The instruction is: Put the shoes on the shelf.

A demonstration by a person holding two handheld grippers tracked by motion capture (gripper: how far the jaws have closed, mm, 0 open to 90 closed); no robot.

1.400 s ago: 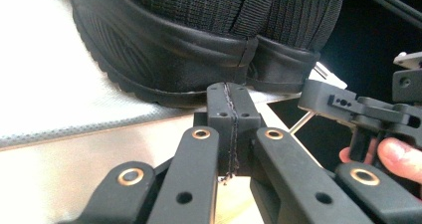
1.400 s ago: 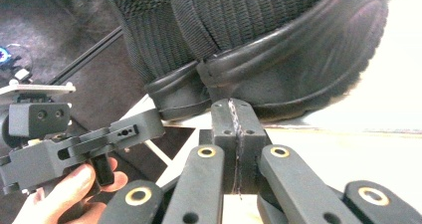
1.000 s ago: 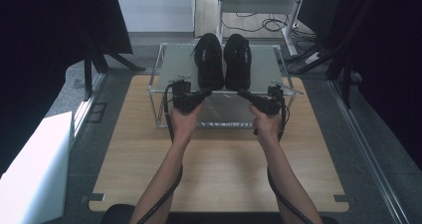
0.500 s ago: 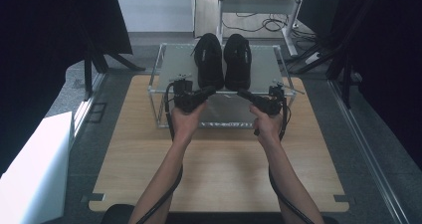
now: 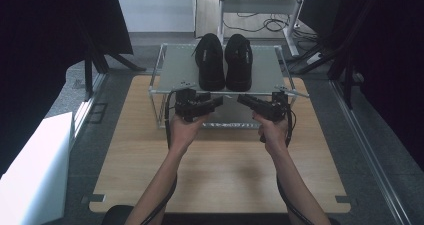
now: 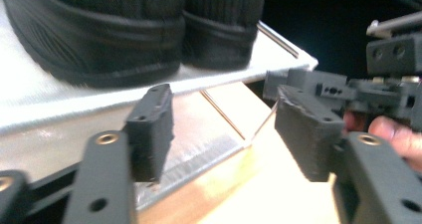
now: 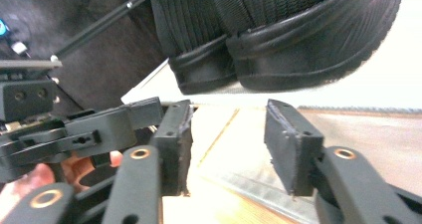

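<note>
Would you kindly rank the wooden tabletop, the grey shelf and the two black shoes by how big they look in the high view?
1. Wooden tabletop
2. Grey shelf
3. Left shoe and right shoe: they look alike in size, so no ranking between them.

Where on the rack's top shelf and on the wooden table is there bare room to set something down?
On the shelf, bare strips lie left of the left shoe and right of the right shoe; the middle is taken. The wooden table is bare on the person's side, between and beside the forearms. The rack's front edge is crowded: the left gripper and right gripper, both open, hang there.
</note>
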